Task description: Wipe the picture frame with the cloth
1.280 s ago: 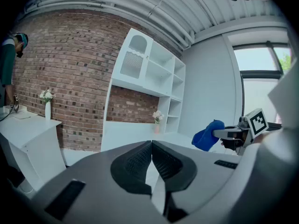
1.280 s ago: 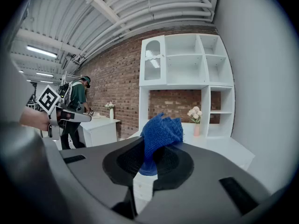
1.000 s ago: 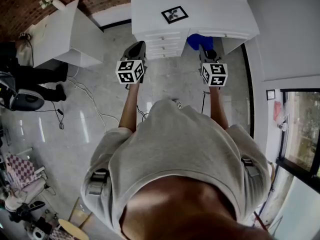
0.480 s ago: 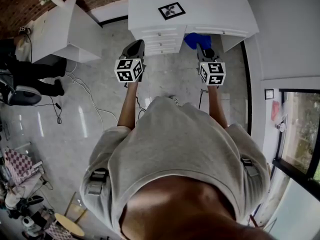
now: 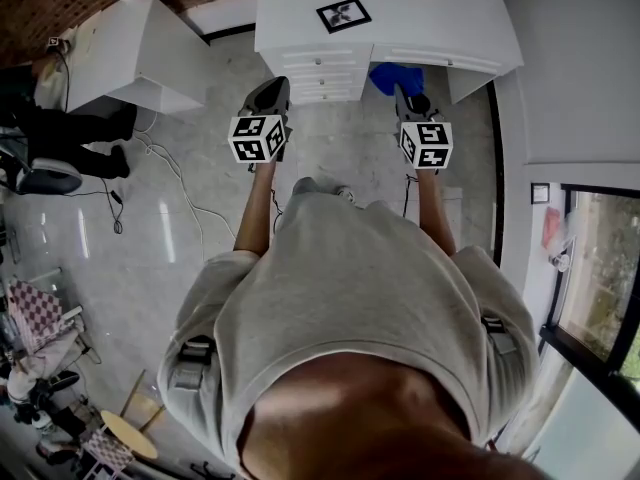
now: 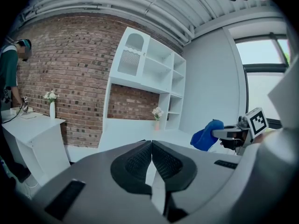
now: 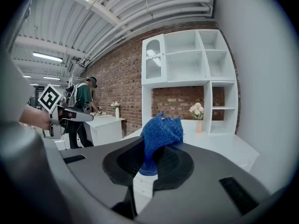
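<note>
On the far desk (image 5: 430, 28), the picture frame (image 5: 343, 14) is laid flat; nearer, the blue cloth (image 7: 161, 132) is clamped by the right gripper (image 7: 150, 149), and the left gripper (image 6: 152, 148) is closed, empty.

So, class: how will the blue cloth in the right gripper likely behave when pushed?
Probably floppy: the cloth bunches and folds above the right gripper. Likely light, since a pinch holds it up. Its nubby weave should drag, not slip.

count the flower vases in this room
2. One flower vase stands on the side table at the left. The other stands on the white desk under the shelf unit. Others may be hidden out of view.
</note>
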Available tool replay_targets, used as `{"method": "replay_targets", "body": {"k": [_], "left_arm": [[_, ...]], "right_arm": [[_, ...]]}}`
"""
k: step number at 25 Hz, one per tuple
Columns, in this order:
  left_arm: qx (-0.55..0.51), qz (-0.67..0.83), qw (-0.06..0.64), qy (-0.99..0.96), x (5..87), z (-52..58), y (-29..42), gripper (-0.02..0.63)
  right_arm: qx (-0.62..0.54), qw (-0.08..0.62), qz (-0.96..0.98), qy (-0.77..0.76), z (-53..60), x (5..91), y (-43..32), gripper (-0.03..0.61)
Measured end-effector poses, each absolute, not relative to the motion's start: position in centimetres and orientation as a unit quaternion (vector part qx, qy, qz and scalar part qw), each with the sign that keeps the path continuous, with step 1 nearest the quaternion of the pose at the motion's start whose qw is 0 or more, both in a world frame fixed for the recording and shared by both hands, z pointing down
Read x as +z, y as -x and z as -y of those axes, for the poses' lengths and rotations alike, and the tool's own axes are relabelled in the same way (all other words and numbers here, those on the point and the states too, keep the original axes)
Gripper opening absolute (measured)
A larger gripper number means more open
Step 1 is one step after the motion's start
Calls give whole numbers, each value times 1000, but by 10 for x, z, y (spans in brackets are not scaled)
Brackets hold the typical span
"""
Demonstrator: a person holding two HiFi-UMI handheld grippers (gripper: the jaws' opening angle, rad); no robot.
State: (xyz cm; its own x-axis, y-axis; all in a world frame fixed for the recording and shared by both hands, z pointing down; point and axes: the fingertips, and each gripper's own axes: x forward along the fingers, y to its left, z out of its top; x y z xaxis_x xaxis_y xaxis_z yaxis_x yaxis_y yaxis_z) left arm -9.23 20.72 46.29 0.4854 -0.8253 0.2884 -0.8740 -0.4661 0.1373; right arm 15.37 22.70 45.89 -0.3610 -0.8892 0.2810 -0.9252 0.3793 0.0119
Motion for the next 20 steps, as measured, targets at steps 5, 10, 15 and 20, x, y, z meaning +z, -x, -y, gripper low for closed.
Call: {"method": "replay_targets", "body": {"k": [5,10,15,20], "left_arm": [[95,499,129,-852,464,-204,83,17],[96,500,131,-851,467,-203,78,17],[96,498,134,-851,471,-201,72,17],[93,497,140,-851,477,-197,72,17]], "right_arm": [[79,121,824,-547,-226,467,-159,55],[80,120,826,-545,-224,469,-163,55],[82,122,825,-546,-223,472,-168,55],[81,127,824,-546,-219,475,-168,55]]}}
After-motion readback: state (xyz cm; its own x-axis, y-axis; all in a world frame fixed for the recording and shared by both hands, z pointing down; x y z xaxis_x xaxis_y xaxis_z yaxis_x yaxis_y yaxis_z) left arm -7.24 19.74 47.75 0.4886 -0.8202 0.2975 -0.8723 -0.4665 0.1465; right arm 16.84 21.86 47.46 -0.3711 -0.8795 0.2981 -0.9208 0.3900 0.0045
